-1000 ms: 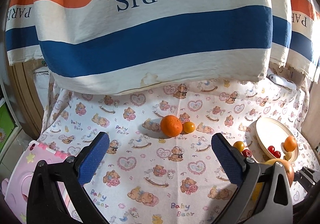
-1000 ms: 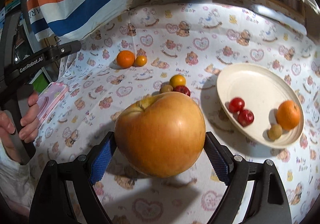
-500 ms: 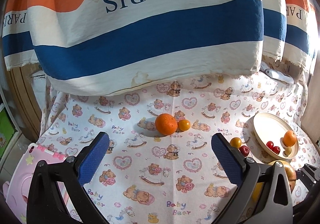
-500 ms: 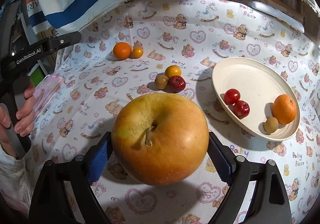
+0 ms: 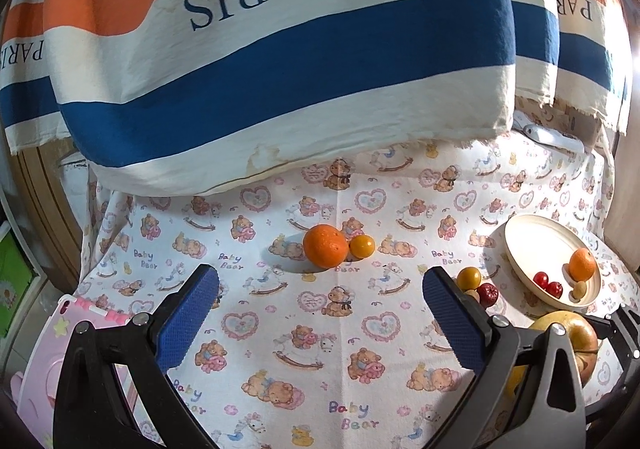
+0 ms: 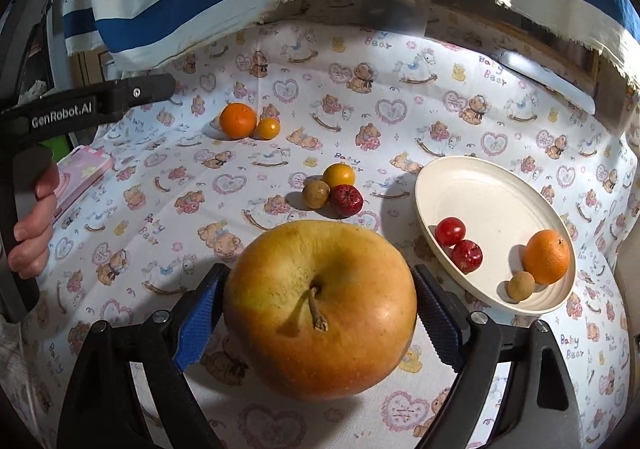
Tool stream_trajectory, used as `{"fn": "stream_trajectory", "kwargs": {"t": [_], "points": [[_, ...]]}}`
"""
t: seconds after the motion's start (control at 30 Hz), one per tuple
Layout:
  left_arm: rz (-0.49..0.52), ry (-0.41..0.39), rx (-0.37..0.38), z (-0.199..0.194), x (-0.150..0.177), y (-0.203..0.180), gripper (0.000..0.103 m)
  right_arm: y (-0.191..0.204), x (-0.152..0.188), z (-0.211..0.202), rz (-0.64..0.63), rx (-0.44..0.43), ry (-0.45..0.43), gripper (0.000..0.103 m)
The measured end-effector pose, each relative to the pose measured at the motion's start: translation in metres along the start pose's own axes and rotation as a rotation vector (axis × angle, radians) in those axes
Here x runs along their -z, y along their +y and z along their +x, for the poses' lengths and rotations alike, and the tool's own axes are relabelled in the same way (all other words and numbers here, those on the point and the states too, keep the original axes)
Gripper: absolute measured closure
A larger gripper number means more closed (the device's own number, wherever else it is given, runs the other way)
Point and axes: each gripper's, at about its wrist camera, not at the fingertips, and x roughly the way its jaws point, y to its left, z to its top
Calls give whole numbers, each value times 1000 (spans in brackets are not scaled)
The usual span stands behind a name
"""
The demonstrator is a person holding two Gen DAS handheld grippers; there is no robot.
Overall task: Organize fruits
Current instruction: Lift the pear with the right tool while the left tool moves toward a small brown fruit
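Left wrist view: low over the bear-print cloth (image 5: 320, 329), facing the striped cushion (image 5: 280, 69). Right wrist view: higher, angled down, close behind the apple (image 6: 320, 309). Shared: plate (image 5: 520, 241), loose fruit.

A home, most likely a child's or family room. Tabletop draped in a white nursery-print cloth (image 5: 320, 329) with teddy bears, hearts, rocking horses and "Baby Bear" lettering. Behind it, hanging cream cotton fabric (image 5: 280, 49) with orange and blue stripes, printed "PARIS". At the left edge, a pink plastic child's case (image 5: 52, 361) with stars and a bow. Loose fruit on the cloth and in a round cream-coloured plate (image 6: 480, 185). Brown wooden furniture edge (image 5: 44, 209) at the left. No lab or shop fittings visible.
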Motion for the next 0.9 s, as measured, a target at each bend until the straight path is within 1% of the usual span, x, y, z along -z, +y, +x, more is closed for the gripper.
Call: {"fn": "stream_trajectory", "kwargs": {"t": [0.23,0.3,0.33,0.43,0.5,0.57,0.67,0.8,0.9], "points": [[60,-13,-8,-2,5,-15,2,1,1,2,-6,-4,-2,13],[72,-12,0,-2,6,-19,2,2,1,11,-13,-6,38,12],[70,-1,19,-2,6,-20,2,1,1,16,-14,-7,65,12],[24,28,79,-2,5,-16,2,-1,4,18,21,-21,65,13],[10,27,78,-2,4,-13,2,0,4,18,7,-18,64,13],[2,20,68,-3,4,-10,2,-1,4,18,14,-18,65,14],[-18,23,74,-3,3,-5,2,-2,3,16,21,-28,70,14],[15,-13,44,-10,4,-9,3,-5,2,1,21,-40,15,14],[40,-28,52,-15,3,-15,5,-14,-6,-21,38,-46,-69,14]]}}
